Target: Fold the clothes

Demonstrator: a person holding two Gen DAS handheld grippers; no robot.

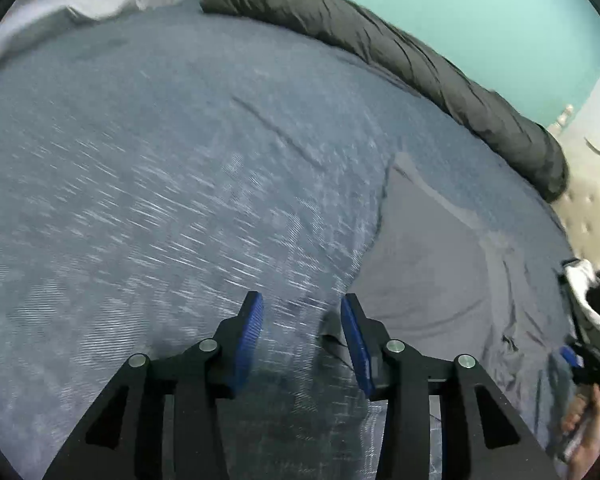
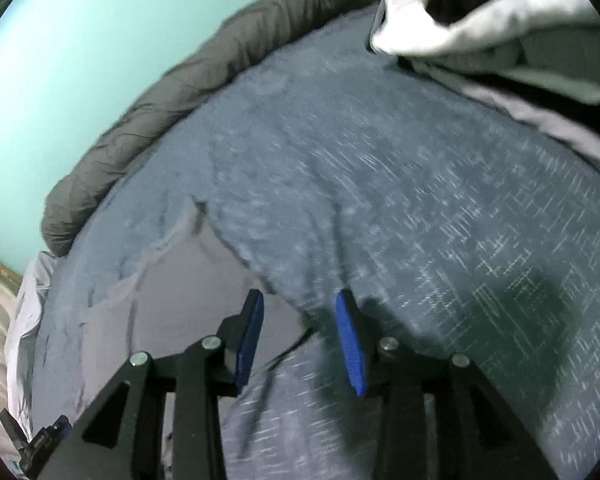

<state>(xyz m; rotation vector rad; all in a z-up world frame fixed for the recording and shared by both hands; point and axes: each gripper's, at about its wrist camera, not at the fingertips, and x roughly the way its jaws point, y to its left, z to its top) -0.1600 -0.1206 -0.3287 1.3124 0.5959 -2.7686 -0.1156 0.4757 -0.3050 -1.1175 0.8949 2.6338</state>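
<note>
Both grippers hang spread apart with nothing between their blue pads: our left gripper (image 1: 302, 336) and our right gripper (image 2: 300, 338) hover just above the bed. We see the heathered blue bedspread (image 1: 160, 184) filling most of both views. A rolled dark grey blanket (image 1: 380, 52) lies along its far edge against the teal wall (image 1: 480, 8). The plain grey garment (image 1: 428, 264) lies flat on the bedspread, just beyond our fingertips.

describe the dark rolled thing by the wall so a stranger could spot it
Start at the teal wall. Along its base, at the far edge of the blue-grey patterned bed cover, lies the dark grey rolled blanket. Unlike the flat cover, it is one long, wrinkled, plain charcoal roll.
</note>
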